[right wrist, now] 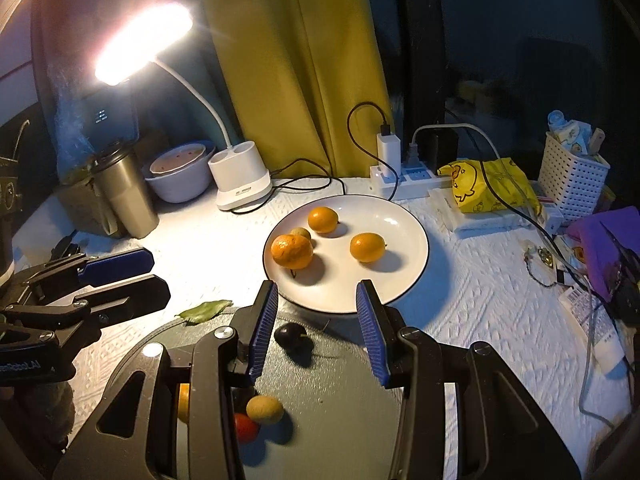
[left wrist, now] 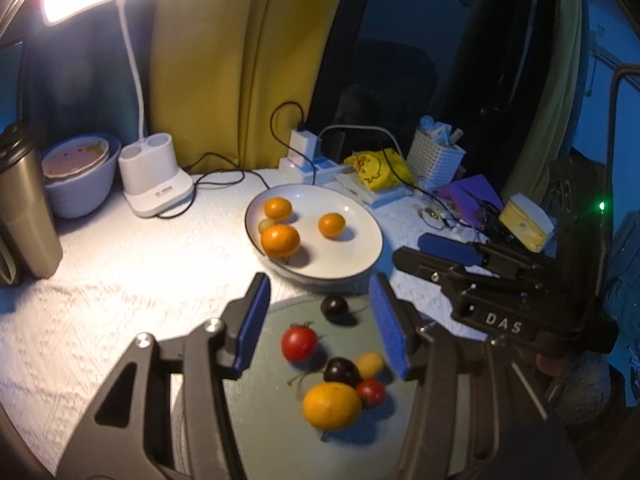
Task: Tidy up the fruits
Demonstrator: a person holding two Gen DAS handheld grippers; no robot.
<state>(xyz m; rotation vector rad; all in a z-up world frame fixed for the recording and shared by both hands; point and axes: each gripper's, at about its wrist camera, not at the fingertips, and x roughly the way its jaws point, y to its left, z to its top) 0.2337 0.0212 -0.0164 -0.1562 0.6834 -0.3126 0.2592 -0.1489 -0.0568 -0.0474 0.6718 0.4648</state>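
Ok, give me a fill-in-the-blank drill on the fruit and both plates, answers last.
The white plate holds ___ oranges.
The red tomato lies on the ___ plate.
The left gripper holds ___.
A green ___ lies at the grey plate's rim in the right wrist view.

Missing words: three; grey; nothing; leaf

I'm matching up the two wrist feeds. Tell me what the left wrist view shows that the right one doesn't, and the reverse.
Only the left wrist view shows the red tomato, the whole orange on the grey plate, and the yellow wedge-shaped block at the far right.

Only the right wrist view shows the green leaf at the grey plate's edge.

Both show the white plate with three oranges and a small pale fruit, the lit desk lamp, the steel tumbler, the yellow bag and the white basket. Nothing sits between either gripper's jaws.
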